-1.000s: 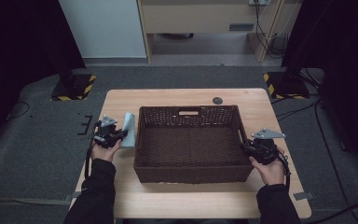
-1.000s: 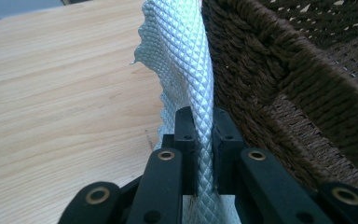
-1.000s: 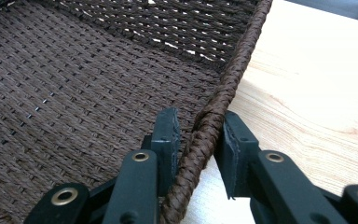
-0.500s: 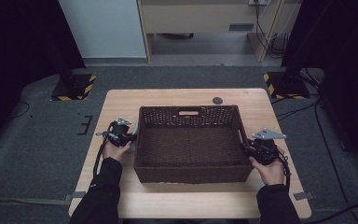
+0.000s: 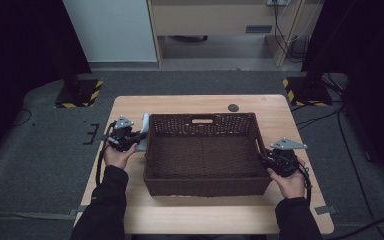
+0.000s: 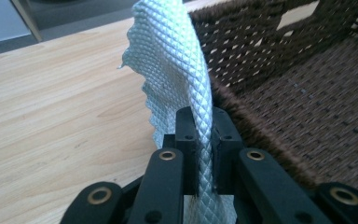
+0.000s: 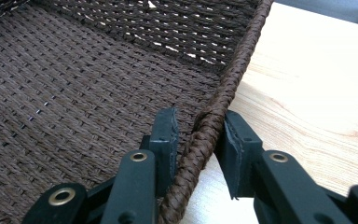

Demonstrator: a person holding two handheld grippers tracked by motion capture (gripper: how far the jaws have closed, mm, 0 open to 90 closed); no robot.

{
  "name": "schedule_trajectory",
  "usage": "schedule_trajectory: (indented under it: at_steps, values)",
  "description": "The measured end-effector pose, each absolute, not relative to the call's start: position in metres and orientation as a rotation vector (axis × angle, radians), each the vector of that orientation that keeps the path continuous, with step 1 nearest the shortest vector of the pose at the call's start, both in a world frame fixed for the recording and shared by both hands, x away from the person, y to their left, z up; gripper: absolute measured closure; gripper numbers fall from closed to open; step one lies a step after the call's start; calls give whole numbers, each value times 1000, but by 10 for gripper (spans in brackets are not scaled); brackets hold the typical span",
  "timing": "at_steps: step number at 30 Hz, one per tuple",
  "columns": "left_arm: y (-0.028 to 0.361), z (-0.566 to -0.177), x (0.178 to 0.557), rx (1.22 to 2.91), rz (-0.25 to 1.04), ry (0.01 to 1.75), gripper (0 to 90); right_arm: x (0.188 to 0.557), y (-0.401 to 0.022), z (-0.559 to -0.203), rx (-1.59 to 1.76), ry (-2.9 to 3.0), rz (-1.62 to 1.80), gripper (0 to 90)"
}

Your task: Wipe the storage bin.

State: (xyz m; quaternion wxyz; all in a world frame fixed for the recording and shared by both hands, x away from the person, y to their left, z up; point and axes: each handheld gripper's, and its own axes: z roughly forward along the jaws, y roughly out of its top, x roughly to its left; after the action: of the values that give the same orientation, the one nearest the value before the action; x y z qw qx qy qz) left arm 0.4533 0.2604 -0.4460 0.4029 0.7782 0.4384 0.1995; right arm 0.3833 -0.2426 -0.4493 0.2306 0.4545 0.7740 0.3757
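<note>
Woven brown basket [image 5: 205, 150] sits empty on the worktop [image 5: 190, 102]. Left gripper [image 6: 200, 135] fingers clenched on a pale blue waffle cloth [image 6: 177, 70], just outside the left wall. Right gripper [image 7: 198, 135] fingers straddle the right rim, contact unclear. Cloth picked up; drop-in likely remains.

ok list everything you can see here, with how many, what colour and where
wicker basket: one, dark brown, centre of the table
cloth: one, pale blue-white, held upright just outside the basket's left wall
table: one, light wood, under the basket
round disc: one, dark, on the table behind the basket
left gripper: one, black, shut on the cloth
right gripper: one, black, jaws astride the basket's right rim, one inside, one outside
sleeves: two, black, at the near edge
</note>
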Motion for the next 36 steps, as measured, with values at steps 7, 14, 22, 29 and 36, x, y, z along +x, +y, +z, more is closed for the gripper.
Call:
schedule_trajectory:
  at_steps: [7,14,22,29,36]
  values:
    - [265,-482,465,2038,409,1214,832,383,-243,-449,1252,2128,1033,686]
    - [268,-491,468,2063,383,1242,832,382,-243,-450,1244,2133,1031,684]
    - [269,-444,455,1930,447,1112,832,383,-243,-450,1244,2130,1032,683]
    - [263,-450,455,1979,434,1106,832,383,-243,-449,1242,2135,1027,684]
    - [267,-482,451,2061,345,1172,832,381,-242,-450,1248,2126,1025,685]
